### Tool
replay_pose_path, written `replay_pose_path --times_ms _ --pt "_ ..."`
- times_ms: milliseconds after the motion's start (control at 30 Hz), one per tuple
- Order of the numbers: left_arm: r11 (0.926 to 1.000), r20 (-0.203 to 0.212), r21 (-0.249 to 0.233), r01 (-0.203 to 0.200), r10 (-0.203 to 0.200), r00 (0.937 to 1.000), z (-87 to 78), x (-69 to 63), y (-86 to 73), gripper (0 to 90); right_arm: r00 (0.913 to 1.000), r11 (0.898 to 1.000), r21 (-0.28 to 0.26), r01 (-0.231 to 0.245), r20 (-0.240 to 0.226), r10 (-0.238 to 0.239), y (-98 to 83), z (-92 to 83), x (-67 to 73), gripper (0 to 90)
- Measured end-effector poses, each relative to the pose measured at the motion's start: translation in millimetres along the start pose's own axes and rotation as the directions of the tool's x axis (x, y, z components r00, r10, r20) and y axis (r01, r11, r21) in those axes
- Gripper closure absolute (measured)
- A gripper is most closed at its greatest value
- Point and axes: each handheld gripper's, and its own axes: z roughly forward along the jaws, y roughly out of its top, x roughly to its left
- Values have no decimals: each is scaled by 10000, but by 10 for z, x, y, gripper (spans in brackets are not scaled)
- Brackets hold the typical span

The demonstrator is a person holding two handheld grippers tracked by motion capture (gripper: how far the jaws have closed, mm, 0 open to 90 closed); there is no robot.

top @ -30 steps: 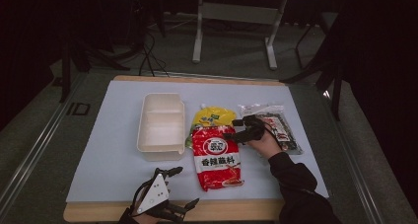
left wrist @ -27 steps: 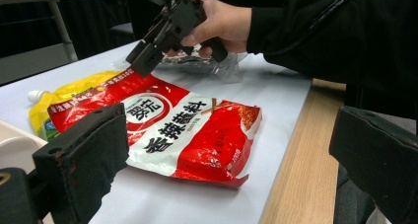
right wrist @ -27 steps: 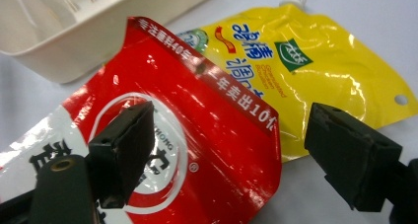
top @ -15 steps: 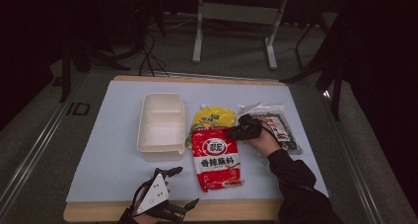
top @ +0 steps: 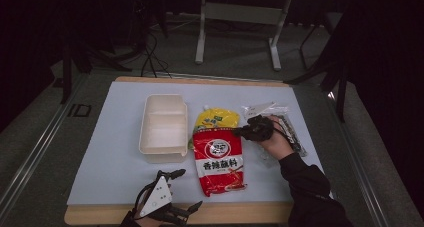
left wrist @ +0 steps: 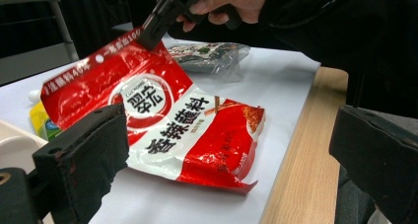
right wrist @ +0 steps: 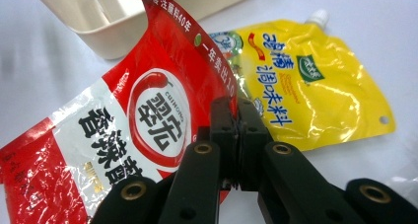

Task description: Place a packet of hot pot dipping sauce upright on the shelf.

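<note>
A red seasoning packet lies lengthwise at mid-table. Its top edge curls up off the mat. My right gripper has just been closing and is now shut on that top edge of the red packet; the left gripper view catches this right gripper pinching the raised corner. Partly under the red packet lies a yellow spouted sauce packet. My left gripper hovers open near the table's front edge, holding nothing.
A white two-compartment container stands left of the packets. A clear bag of dark contents lies at the right, behind my right hand. The wooden table edge runs along the front.
The right gripper's jaws closed on the red packet's top edge and rose slightly, curling that edge upward. The left gripper stayed put.
</note>
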Motion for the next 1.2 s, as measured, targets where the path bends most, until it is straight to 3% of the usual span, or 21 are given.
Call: replay_pose_path --times_ms 167,333,400,500,567,633,733,800,933,1067,1167,1200 --pt "10000 -109 37 -44 45 9999 -2 10 2 29 10000 9988 -488 7 -85 -11 -6 -125 67 887" --pt "9999 -399 66 -152 155 9991 -15 38 33 29 9991 9943 -981 418 -60 -426 7 -337 222 888" --pt "9999 -320 105 106 -102 9994 -13 58 67 29 9983 9921 -1119 575 -31 -582 20 -423 289 888" --pt "9973 -331 714 179 -156 9993 15 77 138 30 9958 9870 -1326 905 -14 -914 35 -555 398 889" --pt "9971 -484 720 235 -201 9986 33 86 182 29 9945 9846 -1409 1036 -11 -1048 38 -619 460 889" --pt "9974 -333 590 424 -404 9986 35 130 234 29 9923 9812 -1487 1231 16 -1242 40 -684 530 889" --pt "9954 -337 869 409 -381 9987 52 210 324 34 9884 9754 -1608 1506 71 -1514 40 -776 632 889" --pt "9932 -262 1049 507 -482 9985 71 276 382 67 9856 9718 -1660 1676 54 -1691 40 -830 701 889" --pt "9936 -475 954 606 -563 9973 118 371 483 84 9803 9646 -1799 1931 -61 -1974 39 -914 819 890" --pt "9939 -526 1054 314 -259 9983 202 421 617 177 9757 9575 -1963 2114 -162 -2187 44 -992 924 890" --pt "9932 -419 1045 508 -467 9980 258 481 657 236 9714 9504 -2128 2268 -208 -2364 60 -1054 1002 889" --pt "9924 -73 1076 600 -596 9982 275 508 658 282 9703 9487 -2178 2292 -264 -2405 65 -1070 1030 889"
